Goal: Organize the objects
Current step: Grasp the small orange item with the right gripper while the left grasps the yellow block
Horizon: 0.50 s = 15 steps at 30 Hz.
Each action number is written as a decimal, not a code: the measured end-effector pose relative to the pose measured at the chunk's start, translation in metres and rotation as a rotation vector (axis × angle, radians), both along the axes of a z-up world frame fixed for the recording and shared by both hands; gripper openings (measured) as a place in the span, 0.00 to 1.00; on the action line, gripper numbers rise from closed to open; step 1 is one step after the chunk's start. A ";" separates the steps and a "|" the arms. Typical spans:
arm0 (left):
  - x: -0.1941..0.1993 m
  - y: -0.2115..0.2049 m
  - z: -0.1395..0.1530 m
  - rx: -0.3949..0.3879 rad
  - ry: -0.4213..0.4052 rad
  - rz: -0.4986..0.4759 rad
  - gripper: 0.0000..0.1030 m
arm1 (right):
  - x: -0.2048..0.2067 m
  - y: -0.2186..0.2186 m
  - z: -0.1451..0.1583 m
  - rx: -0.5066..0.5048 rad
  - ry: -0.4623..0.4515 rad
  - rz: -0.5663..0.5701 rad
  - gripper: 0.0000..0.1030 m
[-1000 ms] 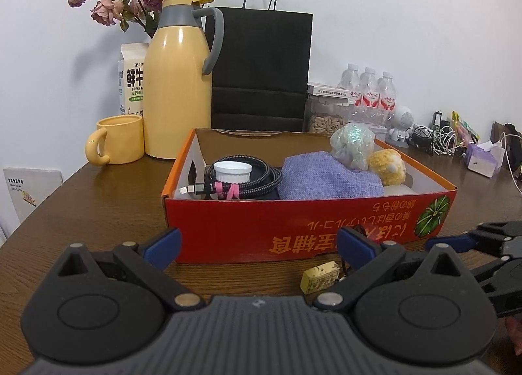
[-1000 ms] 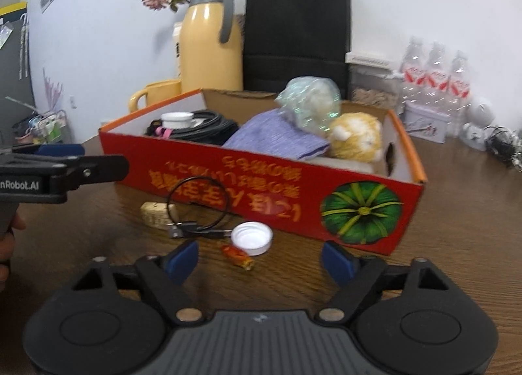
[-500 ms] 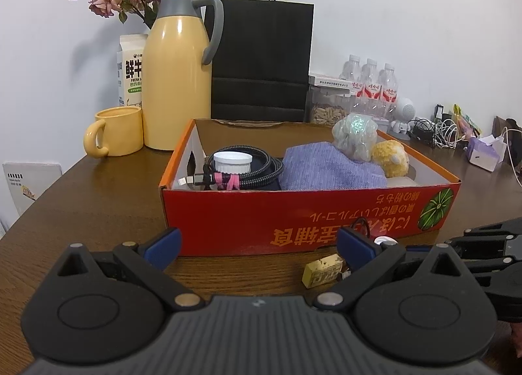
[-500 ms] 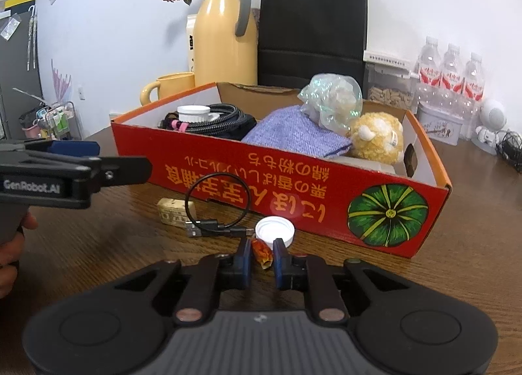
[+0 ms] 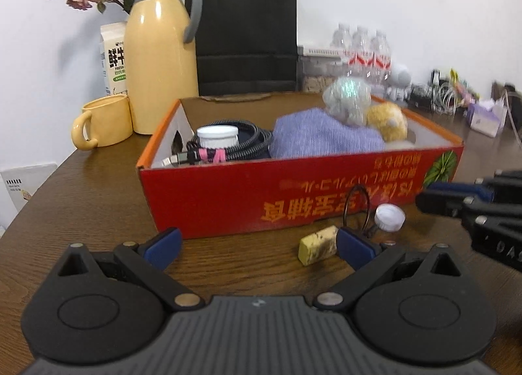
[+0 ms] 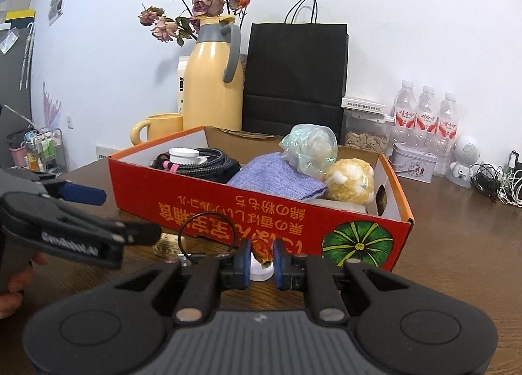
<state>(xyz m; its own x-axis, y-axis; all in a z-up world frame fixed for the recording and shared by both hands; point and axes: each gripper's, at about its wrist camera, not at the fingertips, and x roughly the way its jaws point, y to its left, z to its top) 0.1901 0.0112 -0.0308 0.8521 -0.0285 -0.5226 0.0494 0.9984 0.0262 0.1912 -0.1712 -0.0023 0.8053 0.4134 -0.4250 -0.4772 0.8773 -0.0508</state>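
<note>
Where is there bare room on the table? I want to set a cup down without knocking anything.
Bare wood lies left of the red cardboard box, in front of the yellow mug, and right of the box before the tangled white cables. Crowded: the strip in front of the box, with the white bottle cap, small yellow block and black cable loop.

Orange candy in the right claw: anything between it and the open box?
Only the box's near red wall stands between. The right claw is shut on the orange candy, which sits lower than that wall's rim in this view, so it probably has to rise over it. Nothing else visible blocks the way.
</note>
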 end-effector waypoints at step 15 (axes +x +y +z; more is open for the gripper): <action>0.025 -0.015 -0.008 -0.069 0.095 -0.054 0.57 | -0.005 -0.001 0.002 0.015 -0.022 0.016 0.12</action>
<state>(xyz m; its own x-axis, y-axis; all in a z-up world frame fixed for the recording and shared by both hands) 0.2153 -0.0037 -0.0385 0.7950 -0.1114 -0.5963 0.1021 0.9935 -0.0495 0.1859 -0.1721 -0.0003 0.8075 0.4327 -0.4008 -0.4901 0.8703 -0.0480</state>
